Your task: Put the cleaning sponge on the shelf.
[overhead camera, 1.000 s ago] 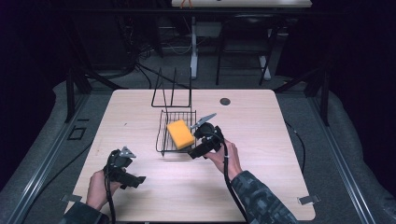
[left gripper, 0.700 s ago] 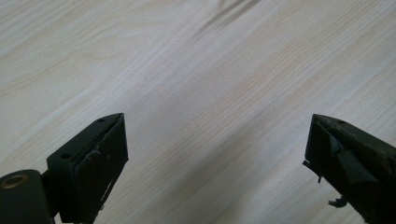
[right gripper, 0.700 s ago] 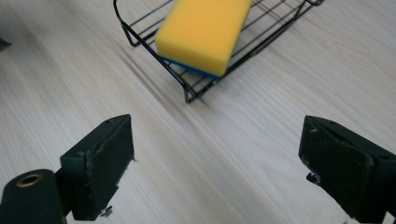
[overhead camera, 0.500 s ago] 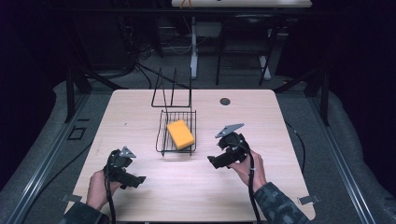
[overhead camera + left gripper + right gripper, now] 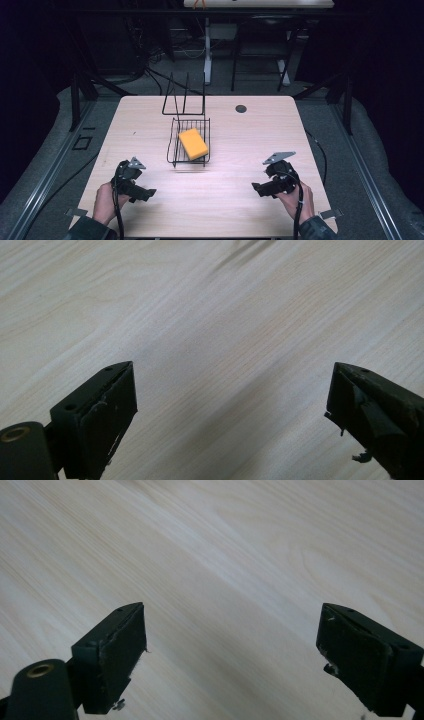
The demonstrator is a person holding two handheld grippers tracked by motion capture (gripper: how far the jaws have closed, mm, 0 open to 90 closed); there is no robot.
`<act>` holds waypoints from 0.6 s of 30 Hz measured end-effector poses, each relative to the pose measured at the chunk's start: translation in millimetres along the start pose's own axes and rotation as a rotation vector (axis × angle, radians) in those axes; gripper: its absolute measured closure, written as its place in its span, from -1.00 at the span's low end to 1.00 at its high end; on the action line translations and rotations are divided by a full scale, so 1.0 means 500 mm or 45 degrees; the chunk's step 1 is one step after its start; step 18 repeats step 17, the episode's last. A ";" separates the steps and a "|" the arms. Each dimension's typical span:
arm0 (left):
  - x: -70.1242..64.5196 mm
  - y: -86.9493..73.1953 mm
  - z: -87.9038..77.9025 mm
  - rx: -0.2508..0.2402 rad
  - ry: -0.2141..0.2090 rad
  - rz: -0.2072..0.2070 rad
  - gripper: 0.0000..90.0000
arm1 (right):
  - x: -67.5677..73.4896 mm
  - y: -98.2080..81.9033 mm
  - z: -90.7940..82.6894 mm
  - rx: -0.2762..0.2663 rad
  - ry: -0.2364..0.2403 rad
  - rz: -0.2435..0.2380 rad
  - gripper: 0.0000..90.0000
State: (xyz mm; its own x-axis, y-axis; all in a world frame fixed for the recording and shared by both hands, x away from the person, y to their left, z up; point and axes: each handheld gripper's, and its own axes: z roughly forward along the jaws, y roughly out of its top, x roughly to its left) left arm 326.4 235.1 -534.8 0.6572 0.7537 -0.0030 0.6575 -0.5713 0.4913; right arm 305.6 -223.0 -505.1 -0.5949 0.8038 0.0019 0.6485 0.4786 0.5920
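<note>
High view: both hands low near the table [image 5: 150,115] edge, left gripper [image 5: 148,192] and right gripper [image 5: 256,188] wide open, empty, sponge [image 5: 193,143] in wire basket [image 5: 172,145].

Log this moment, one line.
sponge: in wire basket | left gripper: open, empty | right gripper: open, empty

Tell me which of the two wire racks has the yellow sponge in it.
The nearer wire basket holds the yellow sponge; the tall rack behind it is empty.
</note>
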 end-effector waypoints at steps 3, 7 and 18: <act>0.000 0.000 0.000 0.003 0.000 0.002 -0.87 | -0.014 -0.034 0.000 0.012 -0.017 0.043 -0.73; 0.000 0.000 0.000 0.000 0.000 0.003 -0.87 | -0.030 -0.062 0.006 0.052 -0.036 0.078 -0.74; -0.001 0.000 0.000 -0.003 -0.001 0.005 -0.87 | -0.039 -0.066 0.004 0.058 -0.075 0.060 -0.74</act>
